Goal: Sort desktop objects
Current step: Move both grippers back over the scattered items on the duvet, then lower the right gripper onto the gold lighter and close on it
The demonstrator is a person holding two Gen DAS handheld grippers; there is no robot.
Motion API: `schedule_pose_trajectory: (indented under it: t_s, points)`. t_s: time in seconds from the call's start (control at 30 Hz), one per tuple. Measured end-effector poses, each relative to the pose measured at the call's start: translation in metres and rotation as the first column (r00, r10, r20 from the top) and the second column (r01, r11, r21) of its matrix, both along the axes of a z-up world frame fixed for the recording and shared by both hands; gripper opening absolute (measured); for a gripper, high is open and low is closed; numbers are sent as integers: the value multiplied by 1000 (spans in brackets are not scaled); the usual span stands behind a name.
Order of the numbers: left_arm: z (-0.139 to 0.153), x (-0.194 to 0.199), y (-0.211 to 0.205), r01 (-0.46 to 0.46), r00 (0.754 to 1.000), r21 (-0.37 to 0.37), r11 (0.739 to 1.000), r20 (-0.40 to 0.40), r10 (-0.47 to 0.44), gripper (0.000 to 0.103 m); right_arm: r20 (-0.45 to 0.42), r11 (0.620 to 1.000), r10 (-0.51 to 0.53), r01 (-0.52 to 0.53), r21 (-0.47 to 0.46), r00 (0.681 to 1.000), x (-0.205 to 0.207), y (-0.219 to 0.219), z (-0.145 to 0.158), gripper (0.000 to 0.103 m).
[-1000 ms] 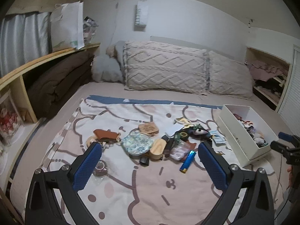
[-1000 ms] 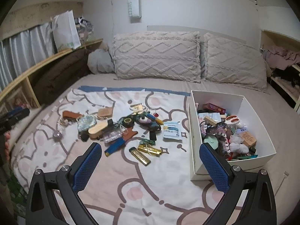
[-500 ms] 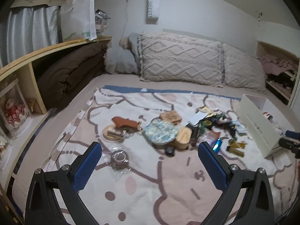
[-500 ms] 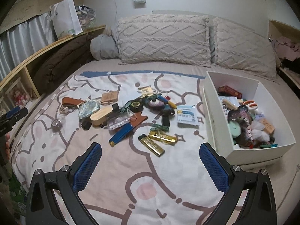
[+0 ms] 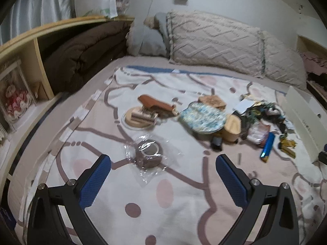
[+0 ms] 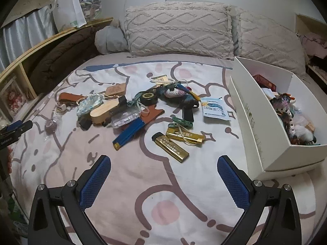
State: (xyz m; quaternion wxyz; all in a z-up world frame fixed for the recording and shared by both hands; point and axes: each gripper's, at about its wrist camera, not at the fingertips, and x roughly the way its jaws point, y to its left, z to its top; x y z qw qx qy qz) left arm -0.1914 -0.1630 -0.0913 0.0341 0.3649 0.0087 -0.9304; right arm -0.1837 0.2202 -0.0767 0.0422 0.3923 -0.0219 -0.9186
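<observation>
**Left hand-held gripper** (image 5: pixel 163 169): blue-padded jaws spread wide, nothing held. It hangs over the cartoon-print blanket (image 5: pixel 184 214) on the bed, in the lower middle of the left wrist view.

**Brown tape roll in a clear plastic wrapper** (image 5: pixel 148 153): lies flat just ahead of the left jaws, slightly left of centre, apart from the main clutter. Its open core faces up, so its axis is vertical and it has no long side. The likely step is picking it up. Judgement: come down centred, one pad on each side of the roll's wall, and close on the roll itself rather than the loose film, which looks slippery.

**Right hand-held gripper** (image 6: pixel 163 171): jaws likewise wide apart and empty, low in the right wrist view.

**Gold rectangular lighter with black cap** (image 6: pixel 170 147): nearest item to the right jaws, just above centre. Its long axis runs diagonally, black cap to the upper left, base to the lower right. Judgement: turn the jaws across the narrow width before closing.

**Second gold lighter** (image 6: pixel 185 136): just behind the first, lying nearly crosswise in the frame, with a white cord over it.

**Blue slim lighter** (image 6: pixel 129 132): left of centre, long axis diagonal, gold end at the lower left.

**White cardboard box** (image 6: pixel 253 126): right edge of the right wrist view, already partly filled; the probable destination.
</observation>
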Motion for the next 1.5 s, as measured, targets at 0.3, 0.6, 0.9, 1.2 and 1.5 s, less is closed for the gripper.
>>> schedule_pose_trajectory:
  t_s: [0.3,0.6,0.9,1.2,1.5]
  points:
    - [-22,-26,-19,-38,999,1,999,31,38,103,79,994,26,-18,-104,996,-7,3,-31,103]
    - [-38,-29,-28,-48,999,9,999,17,48,103,163,952,73,-20,-306,984,-38,-2,-51,103]
    - [-52,-38,-29,-46,998,50,998,48,44,103,259,949,79,7,-316,963,-66,-3,-80,103]
    - [-63,-60,-29,-99,992,78,992,87,92,103,255,992,7,25,-122,967,-87,8,-82,103]
    - [-80,-65,-30,-141,986,82,987,98,133,103,309,975,-190,216,-52,932,-92,3,-88,103]
